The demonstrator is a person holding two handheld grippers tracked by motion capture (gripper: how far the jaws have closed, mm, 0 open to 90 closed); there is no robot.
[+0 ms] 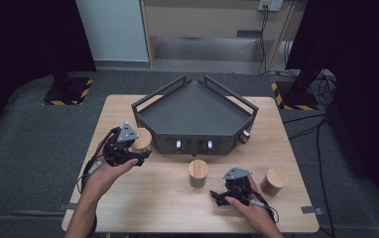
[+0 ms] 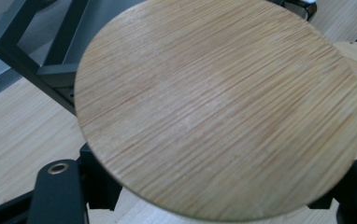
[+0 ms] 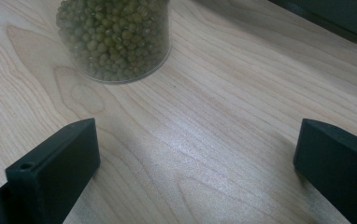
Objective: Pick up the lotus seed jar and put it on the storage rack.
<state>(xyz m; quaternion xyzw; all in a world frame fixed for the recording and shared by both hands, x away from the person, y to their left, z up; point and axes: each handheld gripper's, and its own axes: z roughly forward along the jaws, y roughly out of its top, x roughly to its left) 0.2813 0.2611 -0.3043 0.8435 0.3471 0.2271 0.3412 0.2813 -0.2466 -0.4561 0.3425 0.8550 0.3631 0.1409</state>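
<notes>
My left gripper stands at the table's left, beside the dark grey tray, shut on a jar with a round bamboo lid. In the left gripper view that lid lies right over the jaws, which show at its two lower edges. My right gripper rests low near the front edge, open with nothing between its jaws. Just ahead of it stands a glass jar of green beans, the middle jar on the table.
A third bamboo-lidded jar stands to the right of my right hand. The tray has raised rails and a front panel with small knobs. Cables trail from both grippers. The wooden table ends close behind my hands.
</notes>
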